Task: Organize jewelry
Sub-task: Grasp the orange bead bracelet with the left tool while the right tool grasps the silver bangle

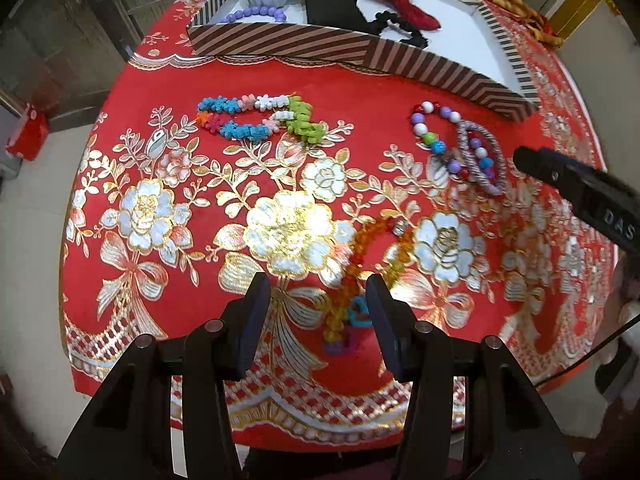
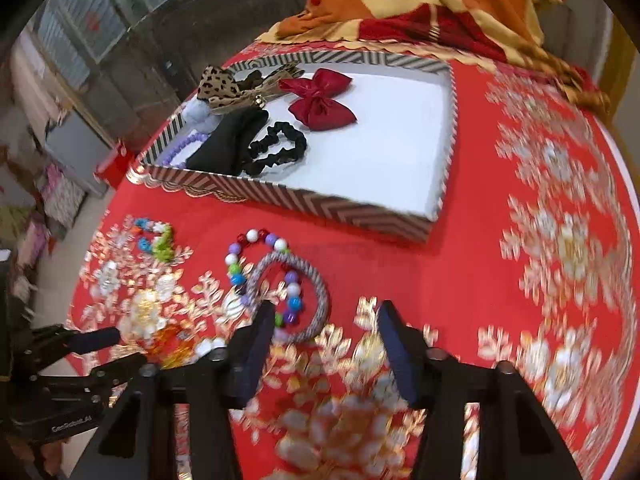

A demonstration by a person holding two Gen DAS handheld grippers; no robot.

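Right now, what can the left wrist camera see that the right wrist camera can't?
Only the left wrist view shows the orange beaded bracelet clearly, between the open left gripper fingers. Only the right wrist view shows the orange patterned blanket behind the tray. Both show the striped cardboard tray, the round multicoloured bead bracelet, the grey woven bangle and the flower-bead bracelet.

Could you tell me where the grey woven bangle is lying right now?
The grey woven bangle lies on the red tablecloth, overlapping the multicoloured bead bracelet, in front of the striped tray and just ahead of the right gripper.
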